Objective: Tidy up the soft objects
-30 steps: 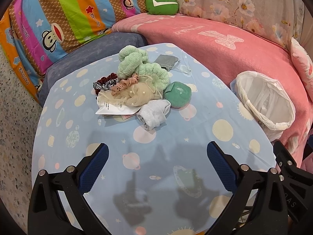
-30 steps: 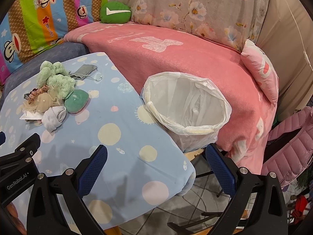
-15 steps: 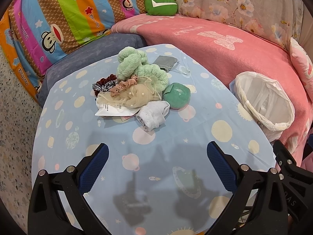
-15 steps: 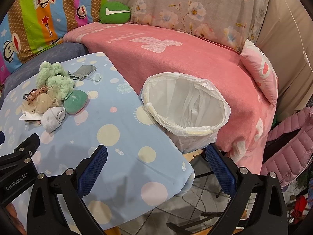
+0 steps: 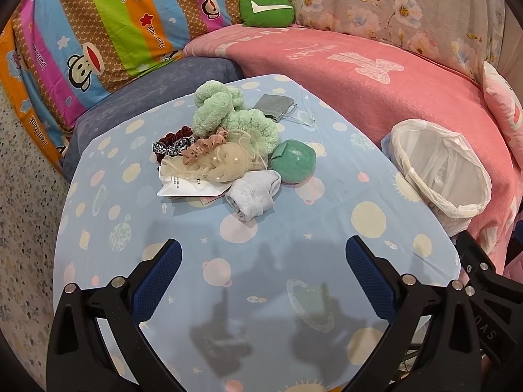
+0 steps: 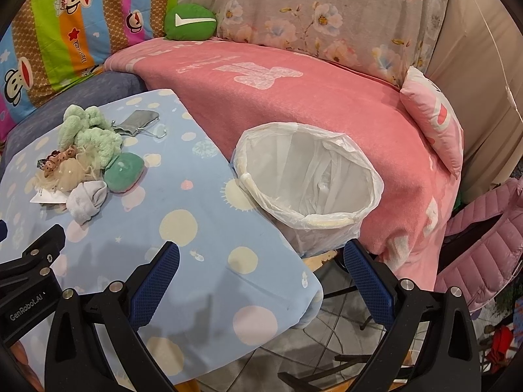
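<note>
Pink-blanketed sofa curves behind a blue-clothed table.

Bare tablecloth lies open before the pile; bin flanks right.

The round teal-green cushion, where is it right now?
In the left wrist view the round teal-green cushion lies on the pile's right edge, touching the rolled white sock, left of the plastic-lined white basket.

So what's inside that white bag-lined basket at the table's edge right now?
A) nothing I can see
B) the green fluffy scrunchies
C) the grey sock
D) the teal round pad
A: the bag-lined basket shows only its white liner, while the grey sock, green fluffy scrunchies and teal round pad all lie piled on the tablecloth.
</note>
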A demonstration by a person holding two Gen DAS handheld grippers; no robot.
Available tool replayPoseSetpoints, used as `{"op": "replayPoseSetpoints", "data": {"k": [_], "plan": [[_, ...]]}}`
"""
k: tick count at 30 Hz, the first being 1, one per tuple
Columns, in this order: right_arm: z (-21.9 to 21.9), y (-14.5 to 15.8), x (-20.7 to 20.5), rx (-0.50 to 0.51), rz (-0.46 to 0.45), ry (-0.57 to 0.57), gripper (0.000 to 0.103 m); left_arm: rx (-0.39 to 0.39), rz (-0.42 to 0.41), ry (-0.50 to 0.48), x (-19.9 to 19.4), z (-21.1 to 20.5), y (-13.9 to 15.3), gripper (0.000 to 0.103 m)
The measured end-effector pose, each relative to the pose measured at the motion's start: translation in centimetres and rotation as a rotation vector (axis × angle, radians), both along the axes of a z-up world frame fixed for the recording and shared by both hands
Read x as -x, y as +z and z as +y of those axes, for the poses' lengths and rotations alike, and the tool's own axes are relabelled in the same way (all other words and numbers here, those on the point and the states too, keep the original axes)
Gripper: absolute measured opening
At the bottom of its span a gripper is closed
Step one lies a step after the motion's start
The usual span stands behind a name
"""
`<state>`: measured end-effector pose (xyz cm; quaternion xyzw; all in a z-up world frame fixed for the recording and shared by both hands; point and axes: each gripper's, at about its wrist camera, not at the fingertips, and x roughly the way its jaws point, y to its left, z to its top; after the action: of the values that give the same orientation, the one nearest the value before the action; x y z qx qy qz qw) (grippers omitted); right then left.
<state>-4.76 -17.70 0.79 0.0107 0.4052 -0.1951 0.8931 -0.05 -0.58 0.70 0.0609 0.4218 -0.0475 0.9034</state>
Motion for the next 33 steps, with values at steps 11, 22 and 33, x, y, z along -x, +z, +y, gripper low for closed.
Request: {"op": "replayPoseSetpoints", "data": {"k": [11, 22, 33], "plan": [[-0.5, 0.2, -0.1, 0.001, 0.0, -0.005, 0.096, 0.0, 0.0, -0.01, -0.1, -0.1, 0.0, 0.096], [-0.9, 0.1, -0.1, 0.004, -0.001, -0.011, 0.096, -0.004, -0.008, -0.026, -0.3, -0.3, 0.0, 0.096], [-1.1, 0.1, -0.2, 0.01, -0.003, -0.026, 0.096, -0.005, -0.011, -0.042, -0.3, -0.5, -0.2, 0.096]]}}
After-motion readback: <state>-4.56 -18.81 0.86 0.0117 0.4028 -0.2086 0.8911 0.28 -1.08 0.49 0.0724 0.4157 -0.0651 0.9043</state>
